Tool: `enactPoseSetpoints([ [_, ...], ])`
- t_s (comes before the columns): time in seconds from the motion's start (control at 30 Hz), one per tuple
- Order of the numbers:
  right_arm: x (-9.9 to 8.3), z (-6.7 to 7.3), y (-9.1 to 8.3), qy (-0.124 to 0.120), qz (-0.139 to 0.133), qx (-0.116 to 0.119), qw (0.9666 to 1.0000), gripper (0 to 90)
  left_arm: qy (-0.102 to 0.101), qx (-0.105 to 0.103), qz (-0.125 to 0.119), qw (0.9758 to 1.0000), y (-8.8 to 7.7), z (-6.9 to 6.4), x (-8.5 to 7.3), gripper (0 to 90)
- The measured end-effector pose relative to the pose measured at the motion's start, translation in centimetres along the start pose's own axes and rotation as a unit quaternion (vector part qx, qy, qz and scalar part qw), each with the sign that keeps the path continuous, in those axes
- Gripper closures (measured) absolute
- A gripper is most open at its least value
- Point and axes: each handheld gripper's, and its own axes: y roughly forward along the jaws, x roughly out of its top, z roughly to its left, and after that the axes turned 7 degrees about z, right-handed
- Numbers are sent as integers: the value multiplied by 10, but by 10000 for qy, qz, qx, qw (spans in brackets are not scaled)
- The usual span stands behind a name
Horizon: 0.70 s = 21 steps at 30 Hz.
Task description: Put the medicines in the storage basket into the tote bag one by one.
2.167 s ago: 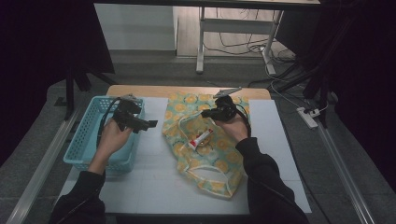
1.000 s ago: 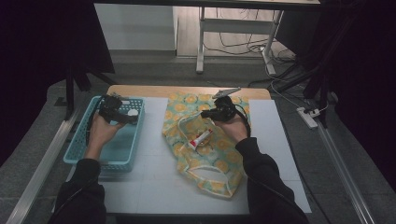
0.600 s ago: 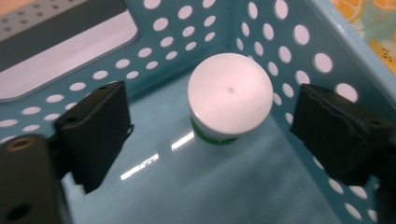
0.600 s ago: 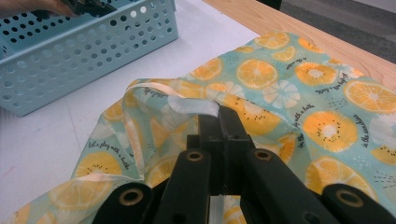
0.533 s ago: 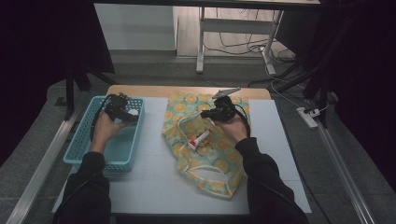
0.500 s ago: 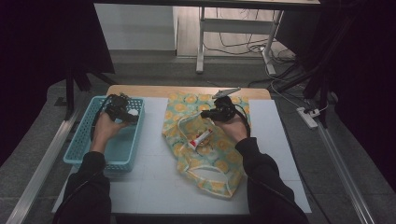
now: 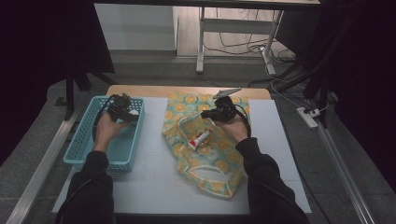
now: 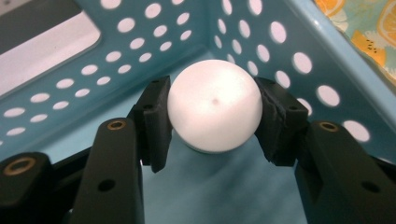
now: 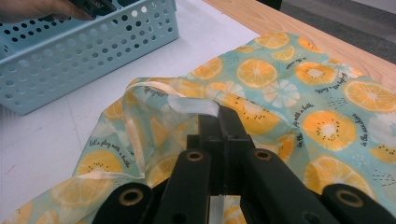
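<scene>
A white ball [image 8: 212, 105] lies in the far right corner of the blue perforated basket [image 7: 84, 140]. My left gripper [image 8: 214, 100] reaches down into that corner [image 7: 127, 112]. Its jaws have just been closing, and both pads now press the ball's sides. My right gripper [image 9: 223, 116] is shut on a pale strap at the opening of the orange-print cloth bag [image 9: 317, 93] and holds that edge lifted. In the high view the right gripper [image 7: 211, 114] sits over the bag's far half [image 7: 219, 158]. A red and white tube [image 7: 200, 138] lies at the bag's opening.
Basket and bag rest on a white mat [image 7: 154, 177] over a wooden table; the basket [image 9: 93, 42] stands left of the bag. Metal rails run along both sides of the table, and a desk frame with cables stands beyond it.
The left hand moved from above the basket's right side down into its far corner and stayed there. The right hand and the bag kept still.
</scene>
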Motion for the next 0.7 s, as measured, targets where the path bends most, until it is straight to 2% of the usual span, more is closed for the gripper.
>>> enactPoseSetpoints([
  [0.23,1,0,-1,-2,-26,-8,10000,900,-186,-149,-170,9996,-17,4,-3,506],
  [0.4,1,0,-2,-8,-43,-14,10000,900,-178,-113,-373,9991,-31,1,-6,506],
  [0.6,2,0,-3,-15,-68,-21,10000,900,-250,-185,-521,9982,-48,-3,-7,506],
  [0.7,3,1,-3,-15,-74,-20,10000,900,-212,-254,-614,9976,-57,-7,-8,506],
])
